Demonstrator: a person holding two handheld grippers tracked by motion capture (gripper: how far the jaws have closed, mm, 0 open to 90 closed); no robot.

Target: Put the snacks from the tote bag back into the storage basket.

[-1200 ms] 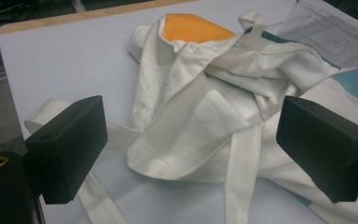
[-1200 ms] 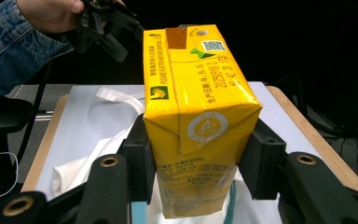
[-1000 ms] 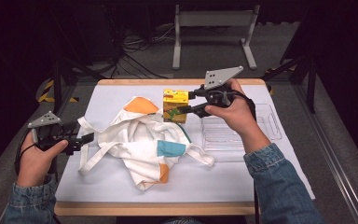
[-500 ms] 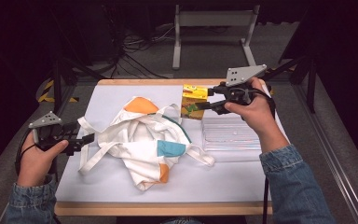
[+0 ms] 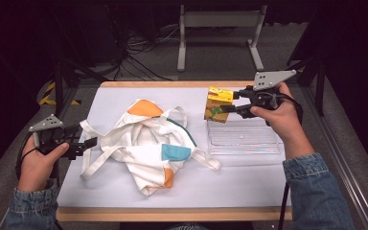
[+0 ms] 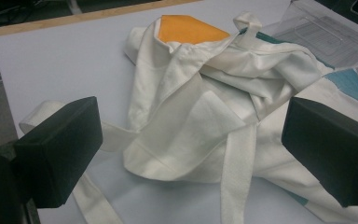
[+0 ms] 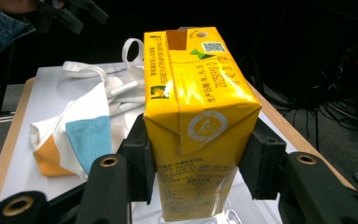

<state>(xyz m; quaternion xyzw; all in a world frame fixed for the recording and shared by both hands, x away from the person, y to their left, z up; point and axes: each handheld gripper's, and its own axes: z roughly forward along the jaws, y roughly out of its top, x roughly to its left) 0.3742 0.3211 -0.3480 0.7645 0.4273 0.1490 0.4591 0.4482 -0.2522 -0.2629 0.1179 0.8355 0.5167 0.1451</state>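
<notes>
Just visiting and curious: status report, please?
Right hand-held gripper shut on yellow drink carton, above clear tray. Left hand-held gripper open by tote bag. Nothing blocking.

Drink carton: glossy printed yellow card, creased at its folds. Tote bag: soft matt white cloth with orange and blue patches. Tray: clear ribbed plastic. Table: smooth matt pale top, wood edging. Gripper pads: matt black.
</notes>
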